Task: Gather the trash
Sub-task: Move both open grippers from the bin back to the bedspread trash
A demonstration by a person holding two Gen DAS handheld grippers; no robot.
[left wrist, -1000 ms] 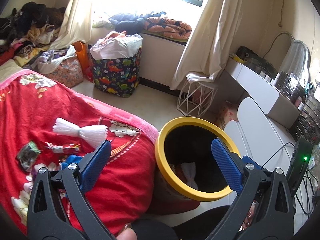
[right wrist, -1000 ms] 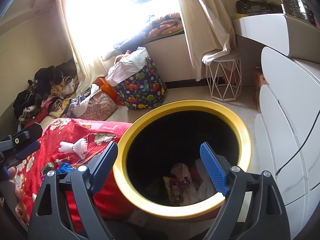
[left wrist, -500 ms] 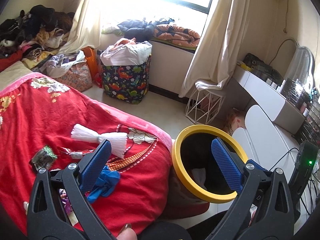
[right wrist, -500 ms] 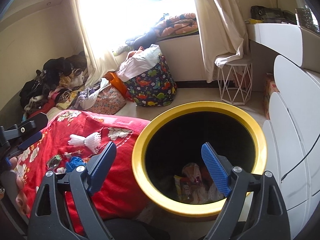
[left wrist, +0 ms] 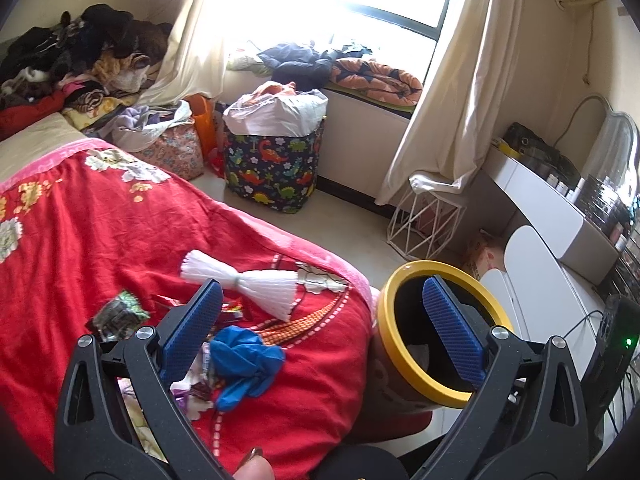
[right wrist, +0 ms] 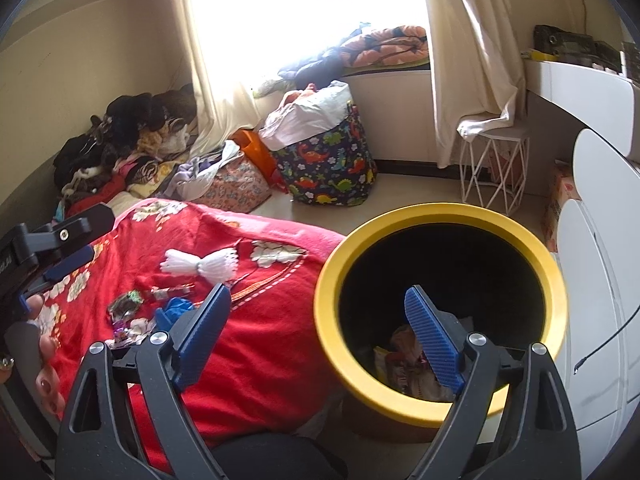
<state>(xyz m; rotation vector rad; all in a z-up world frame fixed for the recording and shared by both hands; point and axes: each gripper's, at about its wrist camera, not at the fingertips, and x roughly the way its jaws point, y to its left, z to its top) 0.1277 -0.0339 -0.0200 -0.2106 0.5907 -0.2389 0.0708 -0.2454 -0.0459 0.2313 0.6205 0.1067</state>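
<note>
Your left claw (left wrist: 320,316) covers part of the litter on the red blanket (left wrist: 100,232): its blue pad (left wrist: 192,330) hides one end of the wrappers (left wrist: 230,308), and the scraps beneath it stay unreadable. The bin (left wrist: 400,356) shows you only its rim there; the inside is black. From your right claw (right wrist: 316,330), the bin (right wrist: 332,280) reveals some rubbish (right wrist: 400,360) at the bottom, partly behind the pad (right wrist: 434,344), too dim to name. Your left hand (right wrist: 40,360) is cut by the frame edge.

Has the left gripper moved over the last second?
Yes. The left gripper swung left, away from the yellow-rimmed bin and over the trash on the red bedspread.
</note>
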